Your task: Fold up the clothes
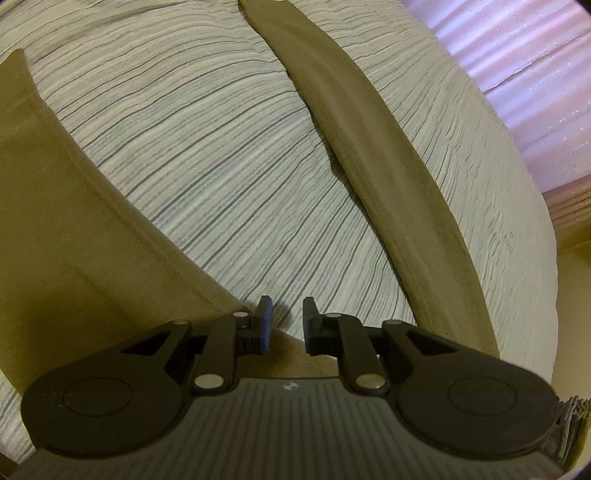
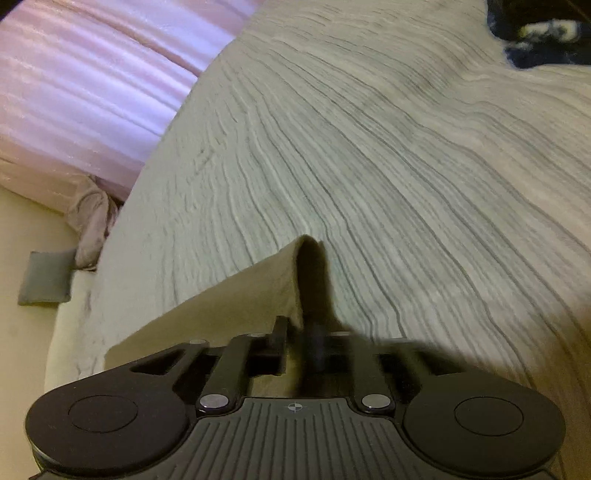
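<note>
An olive-tan garment lies on a striped grey bedspread. In the left wrist view its body fills the left side and a long sleeve runs diagonally from the top centre to the lower right. My left gripper is open, with a small gap between its fingers, just above the garment's edge where the body and sleeve meet. In the right wrist view my right gripper is shut on a fold of the same olive fabric, lifted a little above the bedspread; the view is motion-blurred.
A pink-lilac curtain hangs beyond the bed's right edge, and shows in the right wrist view at upper left. A small grey cushion lies on the floor there. A dark blue patterned item lies at the bed's far right corner.
</note>
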`<state>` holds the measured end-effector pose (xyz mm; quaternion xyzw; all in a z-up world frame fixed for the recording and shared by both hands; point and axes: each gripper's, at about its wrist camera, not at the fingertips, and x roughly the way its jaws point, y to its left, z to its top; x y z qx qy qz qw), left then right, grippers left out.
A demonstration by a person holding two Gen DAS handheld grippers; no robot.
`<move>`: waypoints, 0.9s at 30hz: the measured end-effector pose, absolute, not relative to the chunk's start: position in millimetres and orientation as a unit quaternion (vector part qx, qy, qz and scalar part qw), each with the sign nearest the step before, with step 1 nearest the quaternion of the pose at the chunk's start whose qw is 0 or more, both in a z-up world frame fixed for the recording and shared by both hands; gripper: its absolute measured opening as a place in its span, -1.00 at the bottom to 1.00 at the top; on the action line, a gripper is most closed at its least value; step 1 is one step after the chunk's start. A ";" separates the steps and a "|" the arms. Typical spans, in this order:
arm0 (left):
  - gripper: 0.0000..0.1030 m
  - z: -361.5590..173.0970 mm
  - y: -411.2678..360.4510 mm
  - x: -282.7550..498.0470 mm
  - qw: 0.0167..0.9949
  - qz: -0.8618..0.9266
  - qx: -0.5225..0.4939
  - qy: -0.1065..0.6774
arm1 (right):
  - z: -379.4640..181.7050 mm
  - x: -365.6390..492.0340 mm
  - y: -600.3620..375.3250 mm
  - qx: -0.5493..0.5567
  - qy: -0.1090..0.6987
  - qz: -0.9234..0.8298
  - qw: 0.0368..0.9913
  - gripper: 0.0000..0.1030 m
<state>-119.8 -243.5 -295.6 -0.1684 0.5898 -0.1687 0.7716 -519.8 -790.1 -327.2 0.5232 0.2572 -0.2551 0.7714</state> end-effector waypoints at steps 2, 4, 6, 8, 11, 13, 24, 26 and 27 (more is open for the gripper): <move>-0.77 -294.8 -245.0 -121.7 0.771 -0.171 -0.169 0.590 | -315.2 -537.6 -783.6 0.525 0.246 -0.259 0.773 0.14; -0.77 -294.6 -246.3 -122.8 0.769 -0.173 -0.171 0.591 | -306.6 -554.2 -771.8 0.529 0.248 -0.252 0.771 0.14; -0.77 -294.1 -246.9 -124.9 0.769 -0.174 -0.170 0.591 | -299.8 -569.3 -757.1 0.532 0.260 -0.246 0.767 0.14; -0.77 -293.7 -245.8 -127.3 0.767 -0.173 -0.172 0.593 | -296.5 -584.2 -737.1 0.540 0.275 -0.247 0.756 0.14; -0.77 -293.6 -243.6 -131.0 0.766 -0.172 -0.172 0.595 | -291.6 -613.6 -701.9 0.559 0.288 -0.268 0.730 0.14; -0.77 -293.5 -242.5 -133.5 0.765 -0.172 -0.171 0.597 | -290.9 -632.8 -679.7 0.590 0.279 -0.281 0.704 0.14; -0.77 -296.7 -227.3 -142.5 0.763 -0.192 -0.160 0.597 | -317.3 -637.7 -624.0 0.647 0.233 -0.372 0.624 -0.85; -0.77 -295.0 -216.9 -142.8 0.768 -0.194 -0.147 0.592 | -315.2 -637.2 -621.3 0.627 0.252 -0.404 0.616 -0.84; -0.77 -294.1 -208.6 -143.0 0.772 -0.191 -0.140 0.590 | -310.2 -635.7 -619.4 0.615 0.263 -0.410 0.620 -0.84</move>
